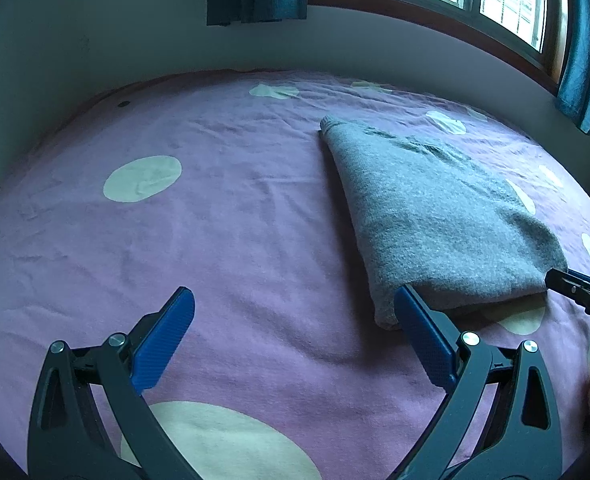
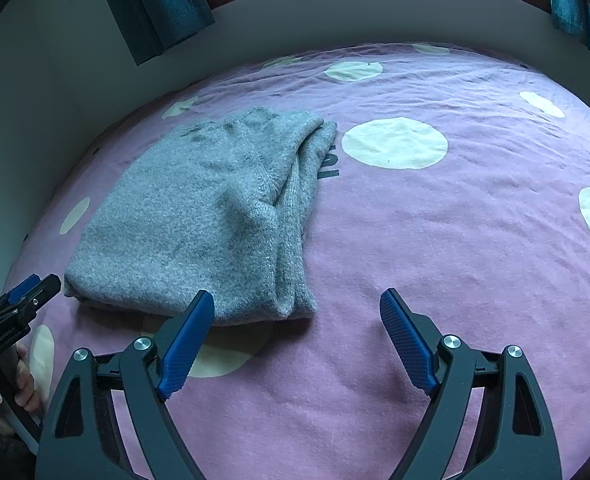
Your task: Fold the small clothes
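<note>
Right wrist view shows the grey sweater [image 2: 199, 216] already folded narrow near the bed's [image 2: 475, 240] left edge, one crosswise fold likely left, while left gripper [image 1: 295, 312] and right gripper [image 2: 297, 312] gape empty.

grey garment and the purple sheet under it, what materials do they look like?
Grey garment: looks like fuzzy knit, maybe wool or acrylic; ribbed edges and a soft nap show. Purple sheet: thin matte woven fabric, probably cotton, with fine wrinkles and printed pale dots.
</note>
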### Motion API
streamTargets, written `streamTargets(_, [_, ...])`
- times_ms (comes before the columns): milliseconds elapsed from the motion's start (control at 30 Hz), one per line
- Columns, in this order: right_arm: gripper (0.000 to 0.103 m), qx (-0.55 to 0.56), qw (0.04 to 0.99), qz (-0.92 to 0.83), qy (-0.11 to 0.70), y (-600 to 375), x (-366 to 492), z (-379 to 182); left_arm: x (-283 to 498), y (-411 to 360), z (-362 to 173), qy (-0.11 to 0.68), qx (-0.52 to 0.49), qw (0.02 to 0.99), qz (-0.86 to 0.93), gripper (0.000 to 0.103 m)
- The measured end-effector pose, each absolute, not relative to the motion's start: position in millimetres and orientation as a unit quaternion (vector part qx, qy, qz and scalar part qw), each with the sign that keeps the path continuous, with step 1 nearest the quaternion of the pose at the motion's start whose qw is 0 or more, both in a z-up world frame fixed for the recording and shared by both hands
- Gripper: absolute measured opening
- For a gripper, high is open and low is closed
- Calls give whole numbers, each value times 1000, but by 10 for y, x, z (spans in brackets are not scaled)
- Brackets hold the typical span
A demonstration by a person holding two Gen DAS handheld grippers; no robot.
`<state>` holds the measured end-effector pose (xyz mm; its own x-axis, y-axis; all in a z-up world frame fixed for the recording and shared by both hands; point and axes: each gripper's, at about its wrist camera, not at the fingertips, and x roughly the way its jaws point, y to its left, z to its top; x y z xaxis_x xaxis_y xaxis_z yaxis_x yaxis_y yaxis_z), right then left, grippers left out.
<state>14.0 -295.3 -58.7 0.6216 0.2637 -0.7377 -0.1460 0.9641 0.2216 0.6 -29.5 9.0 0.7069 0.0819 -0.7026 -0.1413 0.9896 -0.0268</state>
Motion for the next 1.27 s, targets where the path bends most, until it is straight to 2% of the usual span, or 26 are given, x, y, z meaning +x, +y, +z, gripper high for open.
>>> streamTargets(1000, [84, 64, 897, 112, 423, -2946, 137, -602, 7, -202, 84, 380, -48, 920, 82, 100])
streamTargets(1133, [84, 51, 899, 113, 421, -2987, 135, -558, 81, 6, 148, 383, -46, 915, 117, 100])
streamTargets(1267, [84, 38, 906, 88, 412, -3220, 194, -470, 198, 538, 129, 406, -69, 896, 165, 100])
